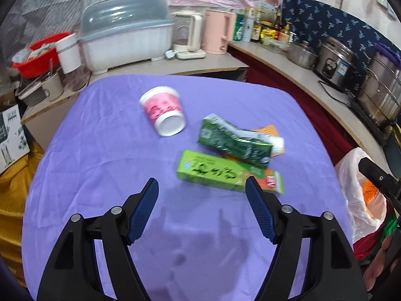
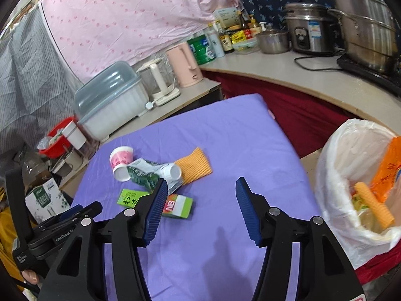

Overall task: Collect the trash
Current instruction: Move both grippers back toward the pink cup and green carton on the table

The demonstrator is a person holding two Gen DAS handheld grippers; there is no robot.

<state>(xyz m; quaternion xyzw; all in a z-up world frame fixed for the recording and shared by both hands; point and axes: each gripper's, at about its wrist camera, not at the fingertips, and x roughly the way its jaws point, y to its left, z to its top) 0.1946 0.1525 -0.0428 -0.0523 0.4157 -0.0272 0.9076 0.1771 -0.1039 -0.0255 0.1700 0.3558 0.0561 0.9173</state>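
Nearest us, our left gripper (image 1: 201, 188) hangs over the purple cloth (image 1: 100, 175) with its blue pads (image 1: 145, 208) spread wide and nothing between them; our right gripper (image 2: 200, 190) is likewise spread and empty above the same cloth, its left pad standing in front of the trash pile from that camera.

Just beyond the left gripper's tips lies a light green carton (image 1: 220, 171) flat on the cloth, one end orange and white; touching it on the far side, a crumpled dark green carton (image 1: 233, 143) lies partly across it; under that one an orange foam net (image 2: 194, 165) shows, best seen from the right wrist; a little further and to the left, a pink and white paper cup (image 1: 164, 110) lies on its side, apart from the cartons.

To the right of the table stands a bin lined with a white plastic bag (image 2: 351, 155); inside it we see an orange packet (image 2: 388, 168) and a yellow foam roll (image 2: 373, 205).

Behind the table, a side counter (image 1: 213, 62) carries a white lidded dish box (image 1: 127, 40), a glass kettle (image 1: 188, 35) and a pink kettle (image 1: 218, 31); further right, steel pots (image 1: 381, 87) and a rice cooker (image 1: 335, 62) line the long counter before the pink curtain (image 2: 125, 20).
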